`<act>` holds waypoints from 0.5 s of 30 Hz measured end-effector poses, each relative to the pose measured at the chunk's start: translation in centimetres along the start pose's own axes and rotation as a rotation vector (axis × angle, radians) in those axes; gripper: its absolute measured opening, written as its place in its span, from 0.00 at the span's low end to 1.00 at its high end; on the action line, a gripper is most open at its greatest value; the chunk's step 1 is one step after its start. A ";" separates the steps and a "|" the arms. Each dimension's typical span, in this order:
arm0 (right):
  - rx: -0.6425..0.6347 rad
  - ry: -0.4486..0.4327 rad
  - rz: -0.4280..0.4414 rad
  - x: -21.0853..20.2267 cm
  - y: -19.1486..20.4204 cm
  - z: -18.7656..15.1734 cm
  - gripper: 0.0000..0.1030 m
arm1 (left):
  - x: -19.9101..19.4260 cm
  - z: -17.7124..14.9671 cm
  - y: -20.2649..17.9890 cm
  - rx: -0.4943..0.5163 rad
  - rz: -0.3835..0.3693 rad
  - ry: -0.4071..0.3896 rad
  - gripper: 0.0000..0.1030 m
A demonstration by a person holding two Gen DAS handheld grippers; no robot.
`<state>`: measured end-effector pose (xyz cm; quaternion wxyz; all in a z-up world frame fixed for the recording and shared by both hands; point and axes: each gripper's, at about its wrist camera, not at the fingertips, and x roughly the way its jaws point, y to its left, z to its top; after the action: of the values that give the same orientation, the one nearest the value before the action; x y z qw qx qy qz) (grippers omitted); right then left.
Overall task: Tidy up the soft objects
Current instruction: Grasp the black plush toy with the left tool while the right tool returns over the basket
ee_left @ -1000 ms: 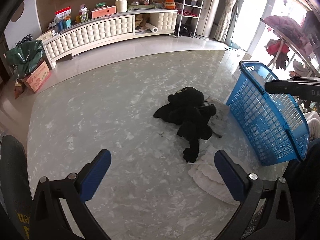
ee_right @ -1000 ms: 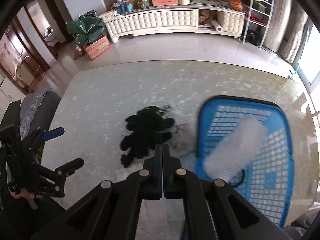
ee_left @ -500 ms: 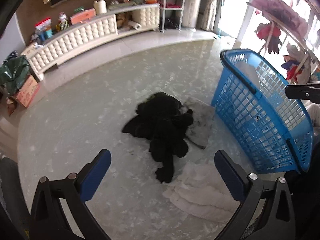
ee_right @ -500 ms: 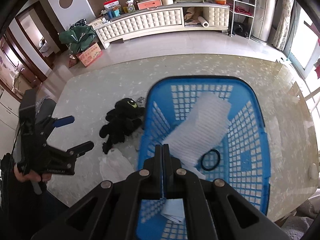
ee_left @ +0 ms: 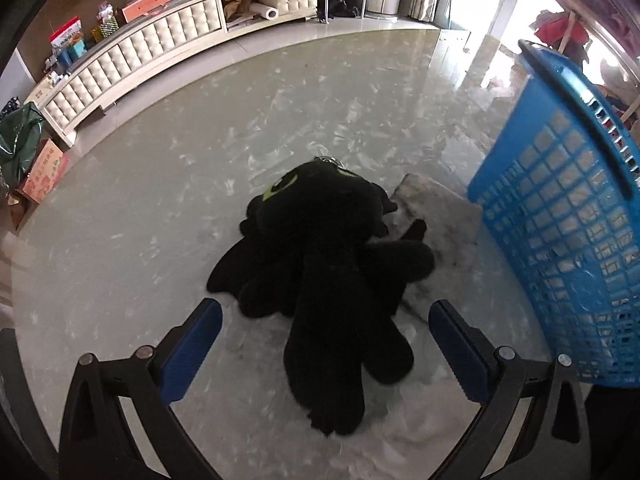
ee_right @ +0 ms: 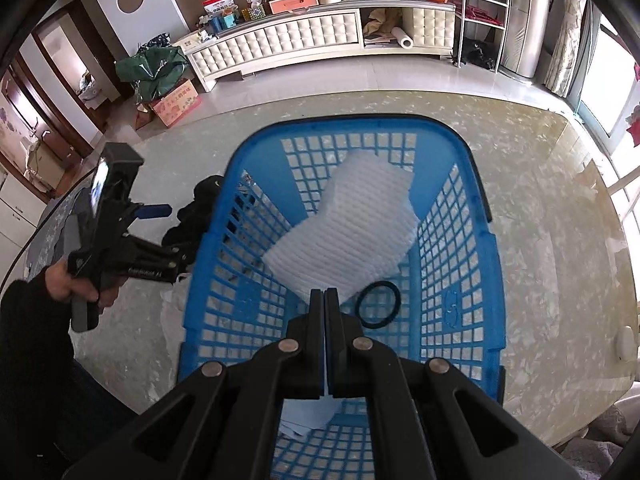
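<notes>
Two views split the scene between them. Nearest in the left wrist view, the left gripper (ee_left: pixel 325 336) stands released, its blue pads wide apart over the black plush toy (ee_left: pixel 320 256), whose tail end reaches between them without touching either. A crumpled white cloth (ee_left: pixel 404 432) lies under that tail at the bottom edge, and a grey cloth (ee_left: pixel 436 216) lies flat behind the toy, against the foot of the blue basket (ee_left: pixel 560 216). All of this rests on the marbled tabletop (ee_left: pixel 160 200); a tufted white cabinet (ee_left: pixel 132 68) stands across the room.

Only the right wrist view looks into the basket (ee_right: pixel 456 184). The right gripper (ee_right: pixel 324 296) is clenched, pads pressed together on nothing, poised above the basket's near half. Below it lie a black ring (ee_right: pixel 378 305) and a folded white waffle-weave towel (ee_right: pixel 352 236); something pale blue sits under the jaws, too hidden to name. At the left, the person's hand (ee_right: pixel 74 286) holds the left gripper (ee_right: pixel 168 236) beside the basket wall, with the toy (ee_right: pixel 196 212) partly seen through the mesh.

Since a second ago the left gripper has come down closer to the toy, which now fills the middle of its view, and the right gripper has shifted from the basket's left rim to above its interior.
</notes>
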<state>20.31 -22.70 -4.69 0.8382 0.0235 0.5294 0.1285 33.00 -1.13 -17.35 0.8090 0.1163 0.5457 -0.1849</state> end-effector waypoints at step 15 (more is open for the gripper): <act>-0.052 0.022 -0.058 0.8 -0.3 -1.2 0.26 | 1.7 1.1 1.1 -0.029 -0.042 0.037 0.53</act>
<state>19.59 -22.92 -6.01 0.8362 -0.0149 0.5354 0.1178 34.99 -0.92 -18.52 0.7964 0.0966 0.5654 -0.1918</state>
